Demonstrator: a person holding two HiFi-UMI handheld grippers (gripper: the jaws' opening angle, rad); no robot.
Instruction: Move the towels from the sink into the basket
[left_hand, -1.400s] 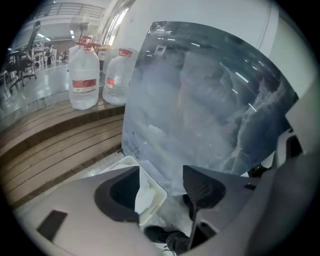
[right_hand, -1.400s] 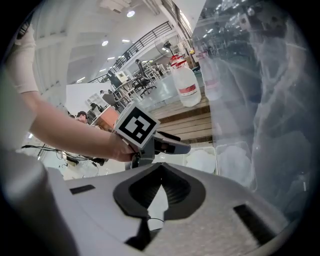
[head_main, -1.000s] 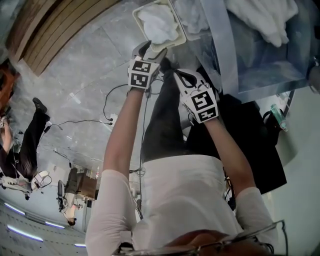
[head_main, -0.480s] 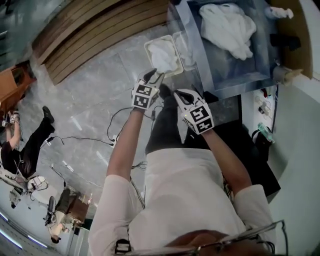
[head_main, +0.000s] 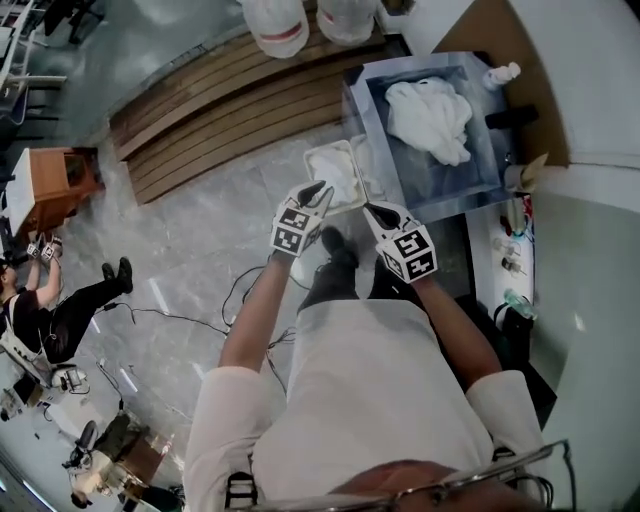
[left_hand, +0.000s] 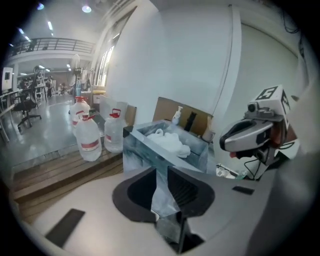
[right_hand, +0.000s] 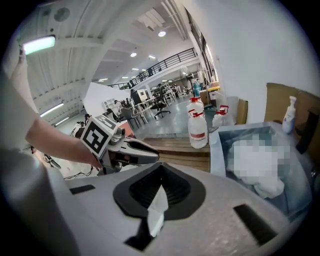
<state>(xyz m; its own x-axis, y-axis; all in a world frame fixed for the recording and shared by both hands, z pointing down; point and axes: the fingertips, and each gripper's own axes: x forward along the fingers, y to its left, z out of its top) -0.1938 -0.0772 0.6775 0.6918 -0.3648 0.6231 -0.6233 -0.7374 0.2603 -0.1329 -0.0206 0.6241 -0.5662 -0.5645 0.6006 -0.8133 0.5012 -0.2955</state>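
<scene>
A pile of white towels (head_main: 430, 118) lies in the steel sink (head_main: 358, 110) at the upper right. It also shows in the left gripper view as towels (left_hand: 170, 142) and in the right gripper view as towels (right_hand: 267, 187). The white basket (head_main: 312, 158) stands on the floor left of the sink with a white towel (head_main: 340, 172) inside. My left gripper (head_main: 315, 190) hovers at the basket's near edge, its jaws closing to a narrow gap with nothing between them (left_hand: 161, 172). My right gripper (head_main: 375, 210) hangs beside it, in front of the sink, shut and empty (right_hand: 161, 170).
Water jugs (head_main: 275, 25) stand on a wooden platform (head_main: 220, 110) beyond the basket. A soap bottle (head_main: 500, 75) sits at the sink's far corner. Small bottles (head_main: 515, 250) line a counter to the right. Cables (head_main: 200, 315) trail over the floor, and a person (head_main: 50, 310) sits at far left.
Both grippers have drawn back from the basket toward the body. The left jaws have narrowed. The head view now takes in the whole sink and the platform.
</scene>
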